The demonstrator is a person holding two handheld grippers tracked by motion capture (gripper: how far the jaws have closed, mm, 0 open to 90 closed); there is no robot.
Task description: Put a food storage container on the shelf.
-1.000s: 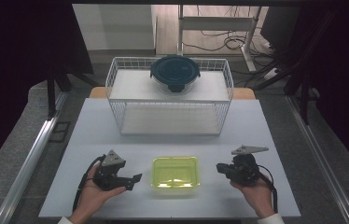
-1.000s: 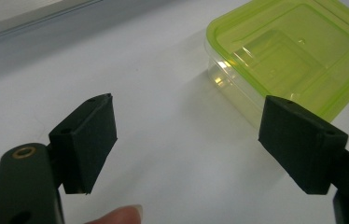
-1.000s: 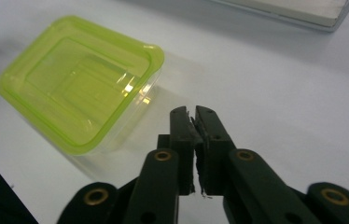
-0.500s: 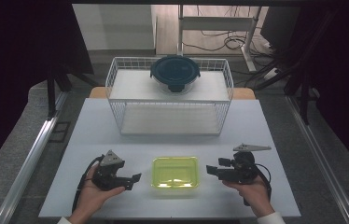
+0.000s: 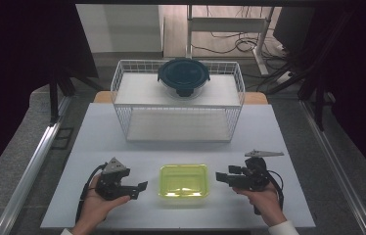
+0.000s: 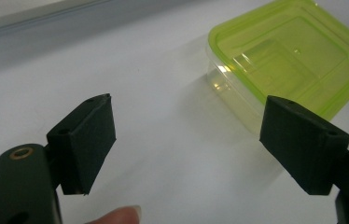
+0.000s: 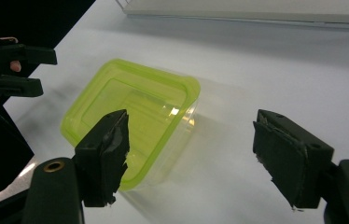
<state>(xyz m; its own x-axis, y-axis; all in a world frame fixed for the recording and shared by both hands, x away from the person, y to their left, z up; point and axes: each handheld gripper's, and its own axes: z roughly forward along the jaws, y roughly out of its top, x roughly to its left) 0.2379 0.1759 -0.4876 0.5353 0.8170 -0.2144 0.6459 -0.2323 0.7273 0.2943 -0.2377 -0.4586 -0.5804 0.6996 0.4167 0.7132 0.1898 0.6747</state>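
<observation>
Yellow-green lidded container (image 5: 183, 180) is sitting on the white worktop (image 5: 288, 132), near the front edge, lid on. The walls are see-through and nothing is showing inside. Behind it a white wire basket (image 5: 122, 100) is standing on the worktop; a round container with a dark teal lid (image 5: 183, 77) is resting on the basket's upper level, contents hard to make out, and the lower level is looking bare.

The left hand-held gripper (image 5: 142, 186) is lying in the person's left hand just left of the yellow-green container, jaws pointing toward it and standing apart, nothing between them; in the left gripper view the container is sitting ahead and to the right of the jaws, not touching. The right hand-held gripper (image 5: 218, 177) is hanging just right of the container, pointing at its right side. Its jaws have just been opening and are now standing wide apart with nothing gripped; in the right gripper view (image 7: 189, 154) the container's near corner is lying just beyond the left jaw, no contact showing.
</observation>
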